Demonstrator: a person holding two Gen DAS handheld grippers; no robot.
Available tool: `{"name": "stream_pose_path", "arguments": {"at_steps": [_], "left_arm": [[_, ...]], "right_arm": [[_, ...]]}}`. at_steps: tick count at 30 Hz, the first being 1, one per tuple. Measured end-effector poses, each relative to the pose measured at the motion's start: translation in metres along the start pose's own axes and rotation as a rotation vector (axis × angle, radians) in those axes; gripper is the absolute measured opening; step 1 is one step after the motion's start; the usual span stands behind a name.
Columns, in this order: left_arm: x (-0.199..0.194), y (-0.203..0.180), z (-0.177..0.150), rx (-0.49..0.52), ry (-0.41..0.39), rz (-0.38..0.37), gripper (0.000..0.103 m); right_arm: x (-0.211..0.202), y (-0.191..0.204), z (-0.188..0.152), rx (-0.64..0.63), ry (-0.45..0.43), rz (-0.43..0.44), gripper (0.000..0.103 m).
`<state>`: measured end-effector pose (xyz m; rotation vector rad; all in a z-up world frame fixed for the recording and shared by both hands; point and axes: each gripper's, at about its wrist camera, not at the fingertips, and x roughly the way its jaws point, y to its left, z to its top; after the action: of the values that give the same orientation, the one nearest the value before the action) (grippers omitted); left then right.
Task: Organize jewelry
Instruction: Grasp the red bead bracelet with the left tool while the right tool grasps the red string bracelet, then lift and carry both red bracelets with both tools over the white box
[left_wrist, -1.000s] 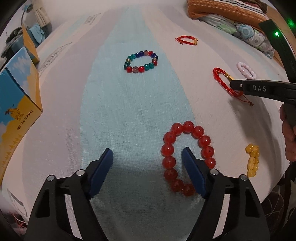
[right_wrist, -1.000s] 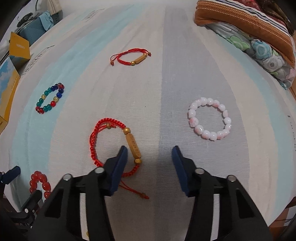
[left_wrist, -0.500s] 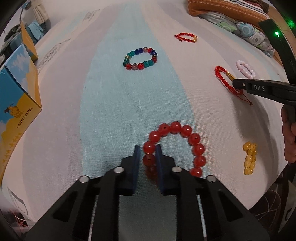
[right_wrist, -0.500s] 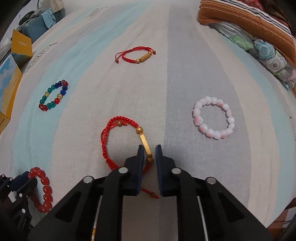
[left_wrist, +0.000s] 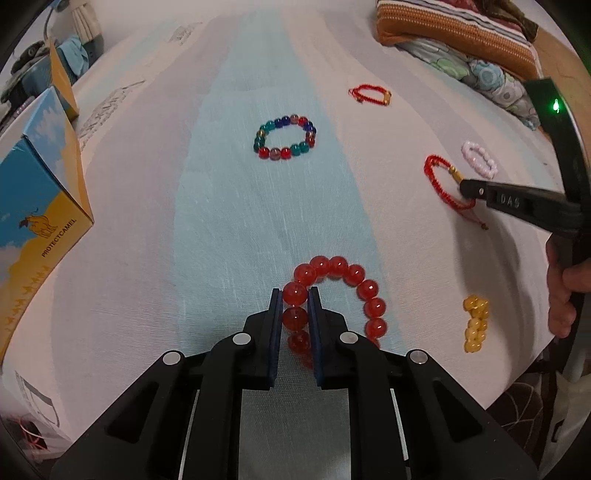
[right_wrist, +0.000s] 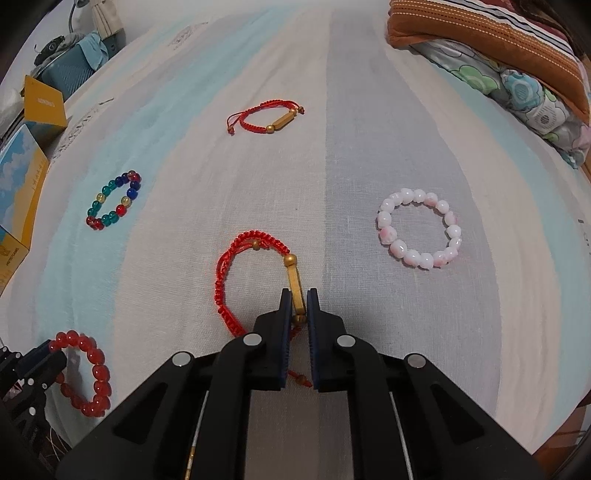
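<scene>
From the left wrist, the left gripper (left_wrist: 294, 297) is clenched on the near-left beads of the red bead bracelet (left_wrist: 338, 302), which lies flat on the striped bedsheet (left_wrist: 147, 221) just ahead of the camera; this looks like the pick-up step, with the grip made and the lift not yet begun. Further off lie a multicoloured bead bracelet (left_wrist: 285, 137), a small yellow bead bracelet (left_wrist: 475, 323) and a cardboard box (left_wrist: 37, 192) at the left edge. From the right wrist, the right gripper (right_wrist: 298, 299) is clamped on the gold bar of the red cord bracelet (right_wrist: 240, 280), its loop resting on the sheet to the left. A white bead bracelet (right_wrist: 419, 227) sits well apart to the right, a second cord bracelet (right_wrist: 266, 116) beyond, and folded bedding (right_wrist: 498, 55) at the far right. Next, both probably need a gentle, straight lift so that beads and cord do not slip out or snag.
</scene>
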<state>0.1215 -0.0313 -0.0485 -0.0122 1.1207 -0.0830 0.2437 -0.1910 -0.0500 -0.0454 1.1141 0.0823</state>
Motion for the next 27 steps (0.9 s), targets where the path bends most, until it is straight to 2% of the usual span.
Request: {"name": "stream_pose_path", "arguments": {"at_steps": [18,27], "left_arm": [[-0.048,0.007,0.029,-0.006,-0.087,0.01,0.013],[-0.082,0.017,0.046,-0.03,-0.165,0.01,0.013]], "right_arm": [[-0.032,0.001,0.01,0.012,-0.086,0.006,0.008],[-0.057,0.008,0.017,0.003,-0.142,0.01,0.008]]}}
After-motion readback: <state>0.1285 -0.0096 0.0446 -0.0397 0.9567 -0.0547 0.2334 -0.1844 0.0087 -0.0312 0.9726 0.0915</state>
